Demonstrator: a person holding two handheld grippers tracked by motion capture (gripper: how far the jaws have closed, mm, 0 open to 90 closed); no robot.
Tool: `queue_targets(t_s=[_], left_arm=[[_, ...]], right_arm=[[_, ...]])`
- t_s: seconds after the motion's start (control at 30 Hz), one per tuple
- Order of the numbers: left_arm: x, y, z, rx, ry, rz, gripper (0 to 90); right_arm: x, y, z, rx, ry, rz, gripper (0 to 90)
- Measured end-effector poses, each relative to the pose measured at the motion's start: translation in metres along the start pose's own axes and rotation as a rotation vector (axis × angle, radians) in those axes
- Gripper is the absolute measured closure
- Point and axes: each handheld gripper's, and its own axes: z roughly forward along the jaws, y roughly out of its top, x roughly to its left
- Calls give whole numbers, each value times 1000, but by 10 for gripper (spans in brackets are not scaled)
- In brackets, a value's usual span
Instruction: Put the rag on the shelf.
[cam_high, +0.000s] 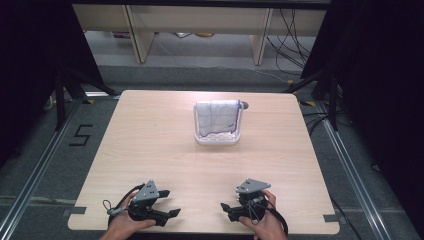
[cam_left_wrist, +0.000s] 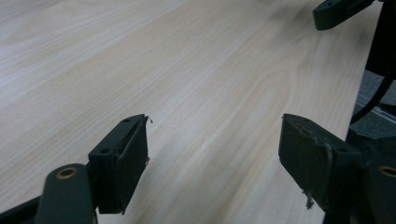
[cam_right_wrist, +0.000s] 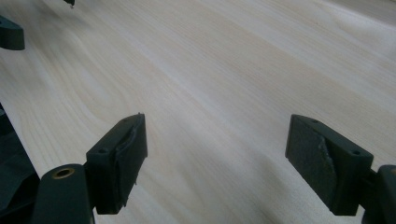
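Two grippers sat low at the near edge of the wooden table (cam_high: 150, 140), one in each of the person's hands, their jaws pointing toward each other across a stretch of bare wood. The left gripper (cam_high: 172, 214) lay at the near left, its jaws spread wide with nothing between them; in the left gripper view (cam_left_wrist: 212, 154) the two black pads stood well apart over plain wood grain, and the tip of the other gripper showed at the top right corner. The right gripper (cam_high: 225, 208) lay at the near right, likewise spread wide and holding nothing (its own view (cam_right_wrist: 215, 158) showed table between the pads). Each gripper carried a grey three-cornered plate on top, and a cable trailed from each back toward the person.

Well apart from both grippers, toward the far middle of the table, stood a white rack (cam_high: 217, 140) with a pale folded cloth (cam_high: 216, 117) draped upright in it. The cloth bore faint checked lines. Neither gripper touched rack or cloth.
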Motion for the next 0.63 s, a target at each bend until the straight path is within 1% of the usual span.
queue_targets(t_s=[0.03, 0.07, 0.1, 0.13, 0.17, 0.2, 0.23, 0.27, 0.3, 0.33, 0.37, 0.43, 0.47, 0.5, 0.53, 0.57, 0.6, 0.63], left_arm=[[2, 0, 0, 19, 7, 5, 234], [1, -1, 1, 10, 12, -3, 232], [0, -1, 1, 11, 12, -20, 230], [3, 0, -1, 44, 11, 27, 229], [1, -1, 1, 20, 7, 1, 229], [1, 0, 1, 23, 3, 1, 229], [0, -1, 2, 20, 13, -4, 229], [0, -1, 2, 24, 12, 10, 229], [2, -1, 2, 48, 9, 25, 228], [2, -1, 3, 43, 27, 36, 228], [3, -2, 3, 49, 20, 43, 227], [2, -2, 5, 33, 10, 26, 227], [3, -2, 4, 39, 15, 21, 226], [5, -2, 3, 52, 30, 31, 226], [6, -2, 3, 41, 28, 29, 225], [6, -2, 2, 42, 22, 21, 225], [6, -2, 2, 42, 22, 21, 225], [7, -2, 2, 33, 28, 13, 225]], right_arm=[[-1, -1, 1, -5, -1, -8, 214], [0, -1, 0, 5, -9, -2, 214], [0, -1, 0, 8, -10, -4, 213], [0, -1, 1, 10, -6, 6, 213], [0, -2, 1, 11, -11, 6, 213], [1, -2, 2, 8, -16, 7, 213], [1, -1, 2, 12, -15, 8, 214], [2, -1, 2, 13, -14, -6, 214], [2, -1, 2, 10, -15, -10, 214], [3, -2, 4, -4, -8, 7, 214], [2, -1, 3, 14, -7, -6, 214], [1, -1, 3, 9, 1, -13, 214], [1, -1, 3, 14, 2, -15, 213], [3, -1, 2, 33, -6, 20, 213], [1, -2, 3, 28, -12, 6, 213], [1, -2, 3, 25, -10, 1, 212], [1, -2, 3, 25, -10, 1, 212], [0, -2, 4, 21, -1, -3, 212]])
